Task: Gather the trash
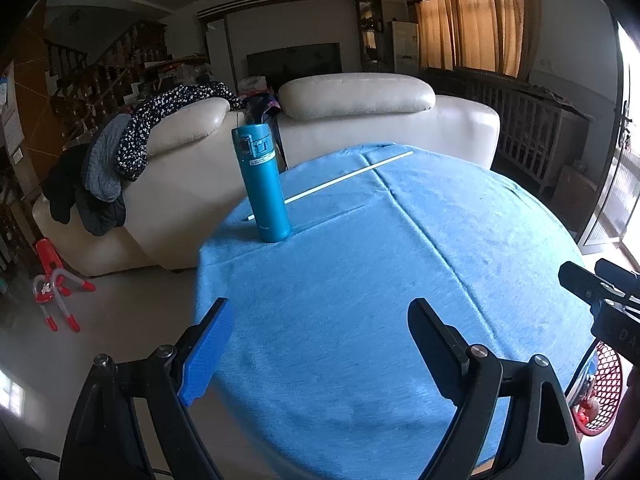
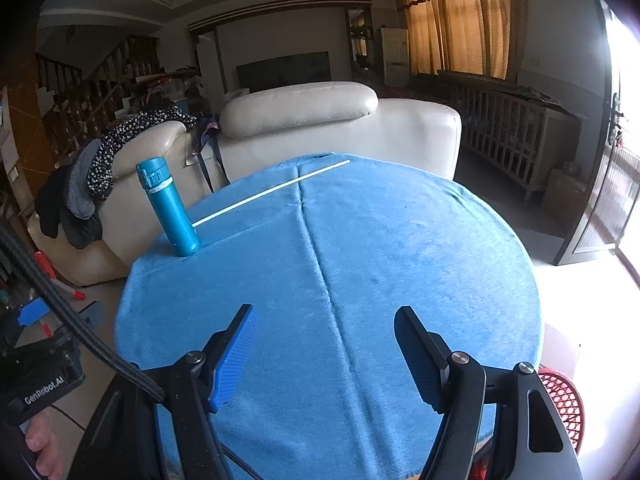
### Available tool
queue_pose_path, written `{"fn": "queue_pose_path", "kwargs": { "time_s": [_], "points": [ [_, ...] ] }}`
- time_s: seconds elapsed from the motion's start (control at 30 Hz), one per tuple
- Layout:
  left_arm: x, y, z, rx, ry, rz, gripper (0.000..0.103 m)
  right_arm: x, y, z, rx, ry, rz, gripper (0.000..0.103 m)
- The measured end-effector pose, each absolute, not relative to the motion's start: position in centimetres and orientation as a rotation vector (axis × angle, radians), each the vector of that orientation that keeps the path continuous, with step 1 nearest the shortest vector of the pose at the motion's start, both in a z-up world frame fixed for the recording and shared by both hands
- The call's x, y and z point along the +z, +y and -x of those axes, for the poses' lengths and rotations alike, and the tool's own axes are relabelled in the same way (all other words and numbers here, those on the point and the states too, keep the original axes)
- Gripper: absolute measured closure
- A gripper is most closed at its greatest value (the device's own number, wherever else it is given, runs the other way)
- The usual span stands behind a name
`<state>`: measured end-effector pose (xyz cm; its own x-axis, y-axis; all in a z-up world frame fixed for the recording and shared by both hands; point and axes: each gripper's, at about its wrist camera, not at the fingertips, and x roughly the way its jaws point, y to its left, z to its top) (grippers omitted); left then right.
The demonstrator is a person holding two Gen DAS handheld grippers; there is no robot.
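Observation:
A round table with a blue cloth (image 1: 360, 280) (image 2: 400, 248) fills both views. A long thin white stick (image 1: 352, 176) (image 2: 276, 192) lies across its far side. A teal flask (image 1: 262, 184) (image 2: 168, 208) stands upright at the far left edge, next to the stick's near end. My left gripper (image 1: 320, 320) is open and empty over the table's near left part. My right gripper (image 2: 324, 328) is open and empty over the near middle; it also shows at the right edge of the left wrist view (image 1: 600, 292). A red mesh basket (image 1: 600, 392) (image 2: 560, 404) sits low beside the table's near right edge.
A cream sofa (image 1: 360, 120) (image 2: 340, 128) with clothes draped over it (image 1: 132, 148) stands right behind the table. A red and white toy (image 1: 52, 284) lies on the floor at left. A glass door (image 2: 616, 200) is at the right.

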<state>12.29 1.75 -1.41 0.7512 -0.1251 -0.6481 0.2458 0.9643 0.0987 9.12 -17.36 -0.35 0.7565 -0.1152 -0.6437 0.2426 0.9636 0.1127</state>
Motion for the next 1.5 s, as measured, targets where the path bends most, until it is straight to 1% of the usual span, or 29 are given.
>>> {"fn": "queue_pose_path", "kwargs": {
  "time_s": [0.37, 0.7, 1.07, 1.5],
  "points": [
    [-2.7, 2.7, -13.0, -0.160, 0.722, -0.153, 0.014, -2.2, -15.8, -10.6, -0.150, 0.731, -0.173, 0.029],
    [-3.3, 1.3, -13.9, -0.163, 0.742, -0.170, 0.014, -3.4, -17.8, -11.4, -0.164, 0.740, -0.227, 0.029],
    [-3.8, -0.3, -14.1, -0.192, 0.754, -0.210, 0.014, -3.6, -19.3, -11.6, -0.196, 0.734, -0.258, 0.029],
    [-3.1, -1.2, -13.0, -0.193, 0.735, -0.232, 0.014, -3.4, -20.2, -10.3, -0.196, 0.714, -0.279, 0.029]
  ]
}}
